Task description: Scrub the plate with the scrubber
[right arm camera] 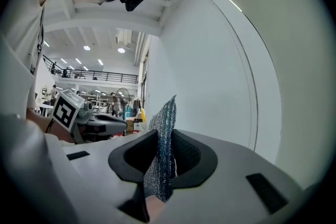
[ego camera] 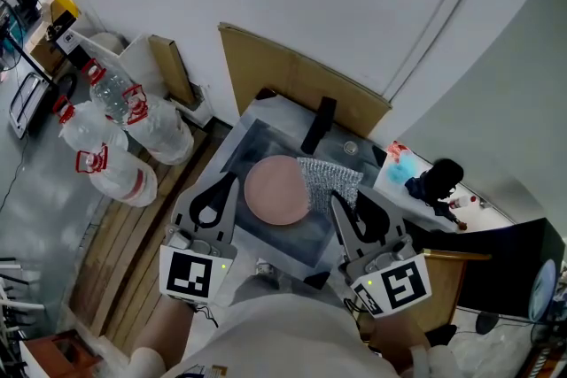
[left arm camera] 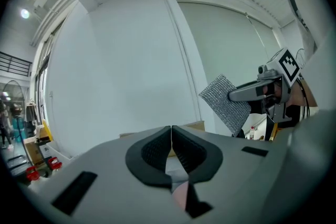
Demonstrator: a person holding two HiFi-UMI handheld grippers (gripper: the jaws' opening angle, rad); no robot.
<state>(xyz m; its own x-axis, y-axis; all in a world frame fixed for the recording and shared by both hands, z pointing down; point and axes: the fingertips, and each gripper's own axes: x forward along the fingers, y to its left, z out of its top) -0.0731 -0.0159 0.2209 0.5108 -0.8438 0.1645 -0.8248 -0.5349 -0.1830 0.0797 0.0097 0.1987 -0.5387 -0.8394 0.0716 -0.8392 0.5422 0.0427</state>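
A round, smooth pink plate (ego camera: 276, 189) lies flat in the grey sink (ego camera: 241, 151). The right gripper (ego camera: 337, 201) pinches a square scrubber (ego camera: 330, 180) of silvery woven mesh by one edge, just beside the plate's right rim. The left gripper (ego camera: 233, 179) has its jaws pressed together, empty, at the plate's left rim. Both point toward the white wall.

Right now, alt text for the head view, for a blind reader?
The right gripper holds a silver mesh scrubber next to a pink plate lying in a steel sink. The left gripper, jaws shut and empty, is at the plate's other side.
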